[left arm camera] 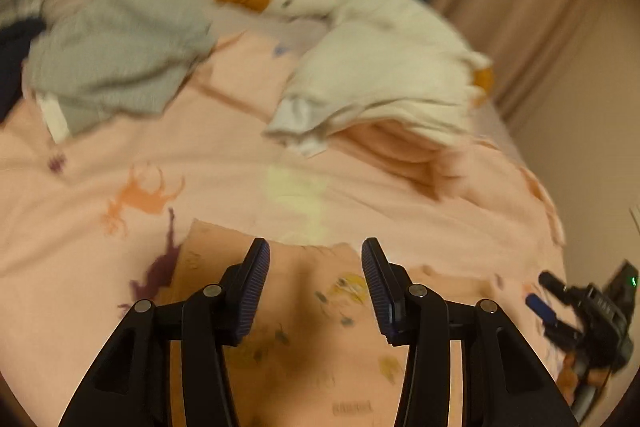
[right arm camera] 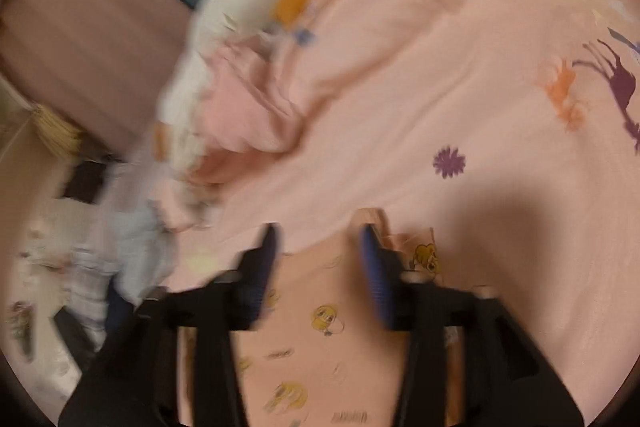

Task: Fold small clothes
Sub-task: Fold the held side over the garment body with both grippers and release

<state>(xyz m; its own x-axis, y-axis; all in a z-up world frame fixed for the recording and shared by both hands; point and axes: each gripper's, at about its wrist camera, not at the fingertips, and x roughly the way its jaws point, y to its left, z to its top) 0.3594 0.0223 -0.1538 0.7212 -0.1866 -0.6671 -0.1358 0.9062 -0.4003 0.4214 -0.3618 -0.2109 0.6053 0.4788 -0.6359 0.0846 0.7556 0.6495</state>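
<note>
A small peach garment with yellow cartoon prints (left arm camera: 316, 331) lies flat on the pink bed cover, right under my left gripper (left arm camera: 316, 247). That gripper is open and empty, its fingers hovering over the garment's far edge. The same garment shows in the right wrist view (right arm camera: 320, 327) beneath my right gripper (right arm camera: 318, 231), which is also open and empty over the garment's top edge. My right gripper also appears at the right edge of the left wrist view (left arm camera: 576, 311). Both views are blurred.
The pink bed cover (left arm camera: 224, 163) has animal and flower prints. A white goose plush (left arm camera: 360, 39) lies at the back over a pink folded cloth. A grey garment (left arm camera: 116, 55) lies back left. More clothes are heaped at the bed's left side (right arm camera: 132, 251). Curtains hang behind.
</note>
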